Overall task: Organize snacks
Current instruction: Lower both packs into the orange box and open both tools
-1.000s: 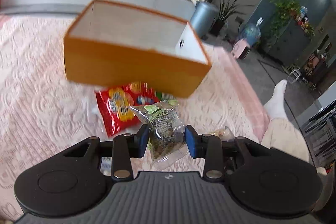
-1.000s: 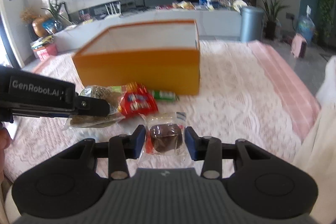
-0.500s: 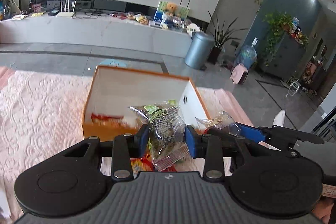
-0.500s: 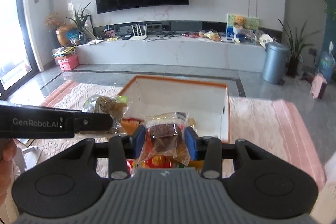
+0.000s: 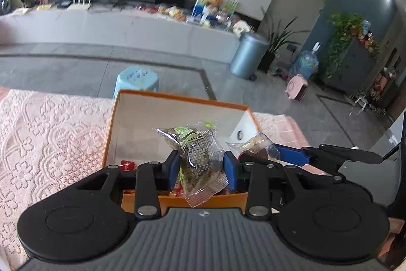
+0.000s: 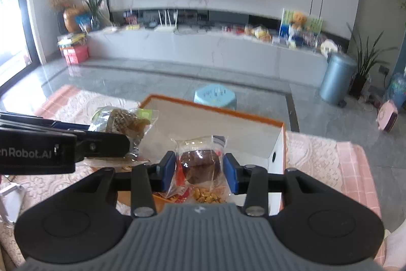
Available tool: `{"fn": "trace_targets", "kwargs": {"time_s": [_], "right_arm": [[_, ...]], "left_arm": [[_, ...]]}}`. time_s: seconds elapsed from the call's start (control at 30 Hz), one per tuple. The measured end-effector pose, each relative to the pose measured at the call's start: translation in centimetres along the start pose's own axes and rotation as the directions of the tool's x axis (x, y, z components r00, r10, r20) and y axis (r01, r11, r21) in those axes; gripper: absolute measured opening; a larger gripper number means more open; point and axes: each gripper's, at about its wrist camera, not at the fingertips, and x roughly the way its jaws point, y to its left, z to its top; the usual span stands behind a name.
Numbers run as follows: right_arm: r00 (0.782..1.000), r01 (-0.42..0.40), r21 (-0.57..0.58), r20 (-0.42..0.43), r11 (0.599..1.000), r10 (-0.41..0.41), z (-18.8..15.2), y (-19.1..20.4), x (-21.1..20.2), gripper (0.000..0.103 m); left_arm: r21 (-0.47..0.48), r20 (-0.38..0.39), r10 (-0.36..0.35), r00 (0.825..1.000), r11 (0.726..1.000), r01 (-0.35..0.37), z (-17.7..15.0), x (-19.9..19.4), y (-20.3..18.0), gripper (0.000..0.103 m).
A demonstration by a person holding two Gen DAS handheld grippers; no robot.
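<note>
Both jaws are nearly closed, each pinching a wrapped snack: the left gripper (image 5: 201, 166) holds a green-labelled clear packet (image 5: 196, 151), the right gripper (image 6: 199, 168) a dark brown cake in a clear wrapper (image 6: 200, 161). Directly ahead of and below both sets of jaws sits the open orange box (image 5: 177, 103), with a few snacks (image 6: 205, 196) already inside on the pink lace cloth (image 5: 50, 131). To do this well, I'd say each packet should be carried fully past the near wall before letting go, releasing one at a time so the neighbouring grippers don't knock each other.
</note>
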Motion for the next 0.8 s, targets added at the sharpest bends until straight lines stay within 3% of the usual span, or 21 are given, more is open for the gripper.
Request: {"fn": "trace_targets", "kwargs": {"time_s": [0.17,0.3,0.67,0.8], "right_arm": [[0.996,0.001,-0.023,-0.092,1.0,-0.003,0.6,-0.4,4.9,0.04],[0.984,-0.005,-0.071,-0.176,0.997,-0.007,0.1,-0.5,8.4,0.04],[0.941,-0.027,-0.103,-0.338,0.994,-0.01,-1.6,-1.8,14.3,0.04],[0.93,-0.066,-0.057,-0.366,0.996,0.04,-1.6,-2.3,15.0,0.041]], "left_arm": [[0.012,-0.062,0.002,0.998,1.0,-0.001,-0.2,3.2,1.5,0.042],[0.06,-0.098,0.061,0.993,0.997,-0.055,-0.6,5.5,1.7,0.042],[0.159,-0.207,0.152,0.966,0.98,-0.12,-2.0,9.6,1.6,0.042],[0.184,-0.234,0.177,0.956,0.974,-0.135,-2.3,10.5,1.3,0.042]]}}
